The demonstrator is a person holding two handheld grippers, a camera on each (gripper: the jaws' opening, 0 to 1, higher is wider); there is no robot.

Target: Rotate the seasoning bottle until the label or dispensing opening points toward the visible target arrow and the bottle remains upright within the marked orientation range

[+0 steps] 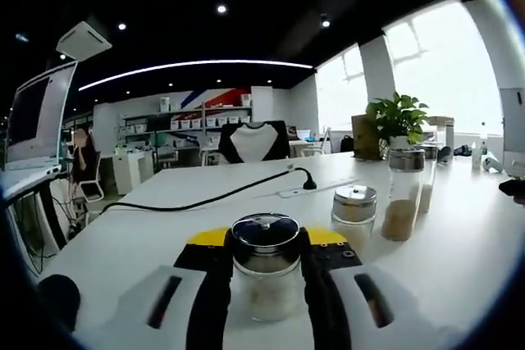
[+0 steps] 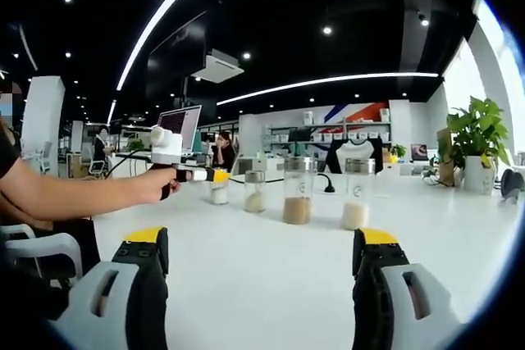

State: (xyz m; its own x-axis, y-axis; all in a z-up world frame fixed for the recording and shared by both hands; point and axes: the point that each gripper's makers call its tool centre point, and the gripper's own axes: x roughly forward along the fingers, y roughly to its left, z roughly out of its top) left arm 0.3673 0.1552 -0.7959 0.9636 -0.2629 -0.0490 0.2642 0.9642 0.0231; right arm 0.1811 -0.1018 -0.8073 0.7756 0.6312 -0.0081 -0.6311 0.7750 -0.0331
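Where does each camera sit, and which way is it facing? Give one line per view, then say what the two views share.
Left gripper view: rides on the left gripper, looking along its jaws, closed on a short bottle; beyond, three more bottles and a cable.
Right gripper view: rides on the right gripper, jaws wide apart, facing a row of four bottles; the person's arm reaches in holding the left gripper.
Shared: the white table, the bottles, the plant.
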